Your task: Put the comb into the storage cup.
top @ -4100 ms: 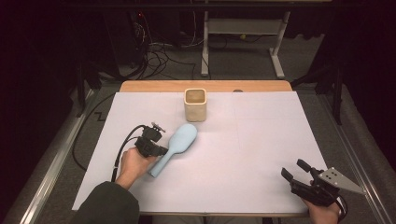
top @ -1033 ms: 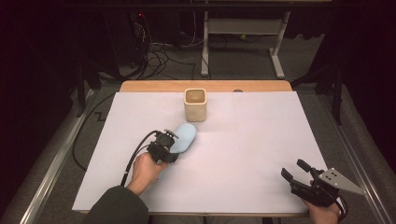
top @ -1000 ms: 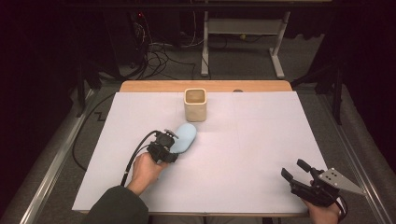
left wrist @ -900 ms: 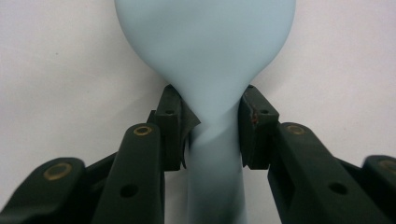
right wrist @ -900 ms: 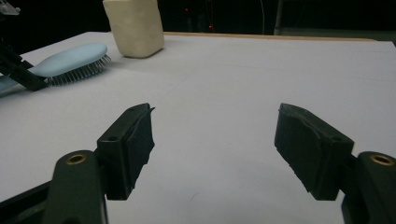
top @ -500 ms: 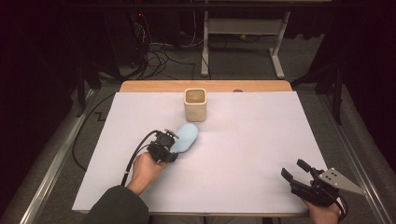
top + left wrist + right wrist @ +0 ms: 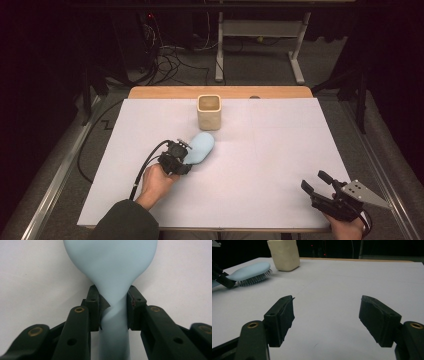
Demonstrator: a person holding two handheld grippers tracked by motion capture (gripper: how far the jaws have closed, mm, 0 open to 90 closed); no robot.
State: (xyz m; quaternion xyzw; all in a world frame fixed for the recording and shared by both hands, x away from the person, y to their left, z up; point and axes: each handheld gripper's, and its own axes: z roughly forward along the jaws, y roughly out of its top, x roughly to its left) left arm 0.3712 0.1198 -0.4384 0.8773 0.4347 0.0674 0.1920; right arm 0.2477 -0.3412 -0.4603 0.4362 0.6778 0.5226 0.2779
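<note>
No readable text, label, brand or number on anything; no signs.

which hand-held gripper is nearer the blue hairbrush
Left. The left hand-held gripper is clamped on the blue hairbrush at its neck; the right hand-held gripper sits far off.

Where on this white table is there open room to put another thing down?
The widest bare patch lies between the blue brush and the right gripper, running back to the table's far right corner. The strip left of the beige cup is free too. It is crowded only around the left gripper, shut on the brush handle just in front of the cup.
</note>
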